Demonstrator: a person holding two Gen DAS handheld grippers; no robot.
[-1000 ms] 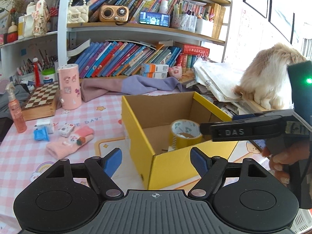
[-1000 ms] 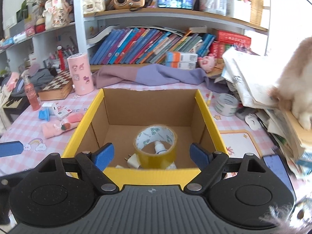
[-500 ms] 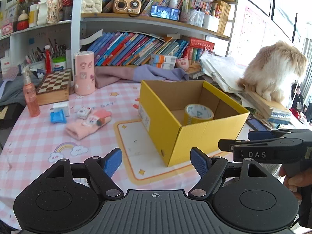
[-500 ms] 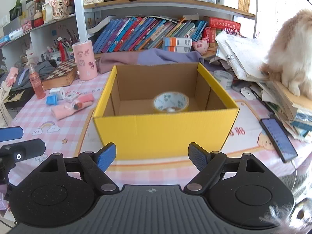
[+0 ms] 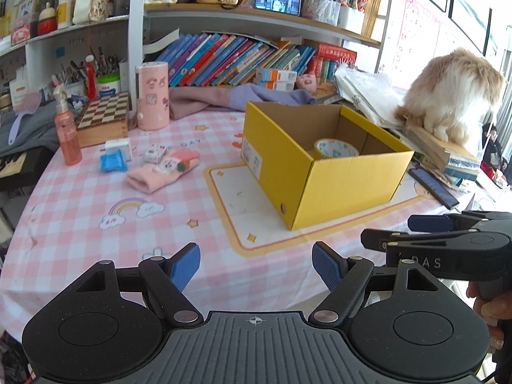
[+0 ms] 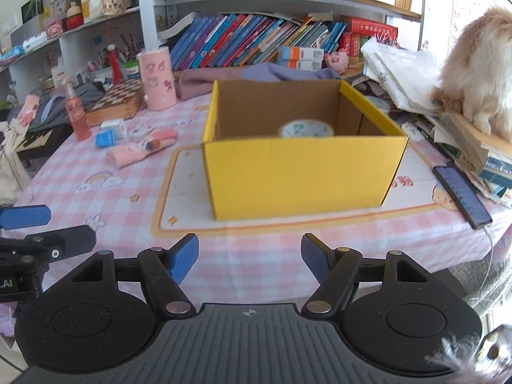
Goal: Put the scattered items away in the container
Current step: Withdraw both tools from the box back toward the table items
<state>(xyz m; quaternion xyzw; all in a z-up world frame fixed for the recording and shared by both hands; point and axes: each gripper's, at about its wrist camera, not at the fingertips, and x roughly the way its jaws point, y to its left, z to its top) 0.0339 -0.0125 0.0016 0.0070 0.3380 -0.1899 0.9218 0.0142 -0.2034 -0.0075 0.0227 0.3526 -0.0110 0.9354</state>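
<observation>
A fluffy cream-and-ginger cat (image 5: pixel 451 96) sits on a stack of books (image 5: pixel 448 156) at the right edge of the pink checked tabletop (image 5: pixel 80 217). A dark flat phone (image 6: pixel 462 196) lies below that stack. Behind, slanted books (image 5: pixel 230 60) fill the white shelf (image 5: pixel 256 19)

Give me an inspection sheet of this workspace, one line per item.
Surface: pink checked tablecloth.
Job's things: yellow box holds a tape roll; pink sock, blue packet and small white boxes lie loose to its left.
Clutter: phone, spray bottle, chessboard box.
Grippers: left gripper and right gripper, jaws open, empty.
Cables: thin wire from the phone.
Surroundings: bookshelves, cat on books.
</observation>
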